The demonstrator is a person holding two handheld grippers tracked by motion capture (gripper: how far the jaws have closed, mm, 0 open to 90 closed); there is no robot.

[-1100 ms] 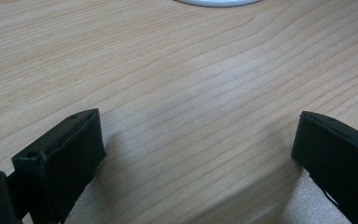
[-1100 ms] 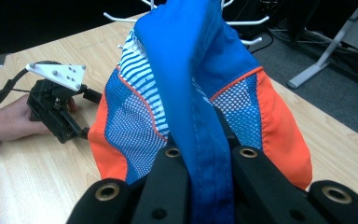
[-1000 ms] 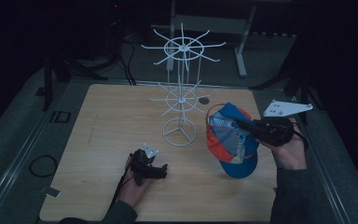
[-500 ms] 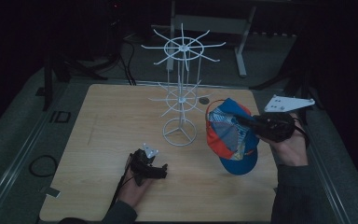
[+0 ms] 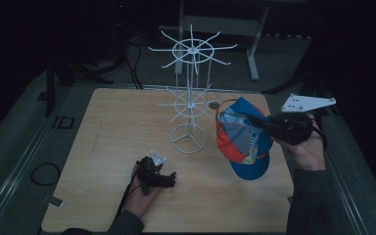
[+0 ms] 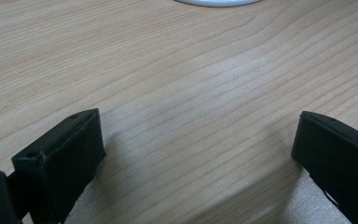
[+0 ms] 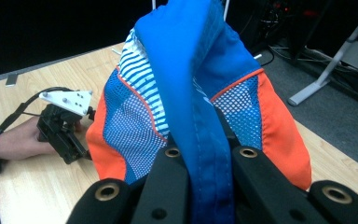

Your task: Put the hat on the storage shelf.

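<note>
High view: wooden table (image 5: 107, 127) in a dim room, seen from above the person's side. Near its middle, white wire rack (image 5: 190, 98), upright on a round base, two tiers of spokes fanning out. Just right of the rack, blue, orange and white cap (image 5: 242, 142), lifted clear of the tabletop, hanging tilted with its brim lowest. Right gripper (image 5: 254, 122) at the table's right edge, held level, pointing toward the rack, jaws pressed together on the cap's fabric. Grey three-cornered plate on top of it.

Right gripper view: cap (image 7: 191, 93) close up, a fold of blue cloth pinched tight in the right gripper (image 7: 207, 154), mesh and striped panels rising above. Beyond the cap, left gripper (image 7: 63, 128) low on the table with a hand behind it.

High view again: left gripper (image 5: 169, 180) resting near the front edge, well apart from the cap, pointing right.

Left gripper view: left gripper (image 6: 198, 144) with jaws spread wide, bare wood grain between them, edge of the rack's base (image 6: 219, 2) at the top.
</note>
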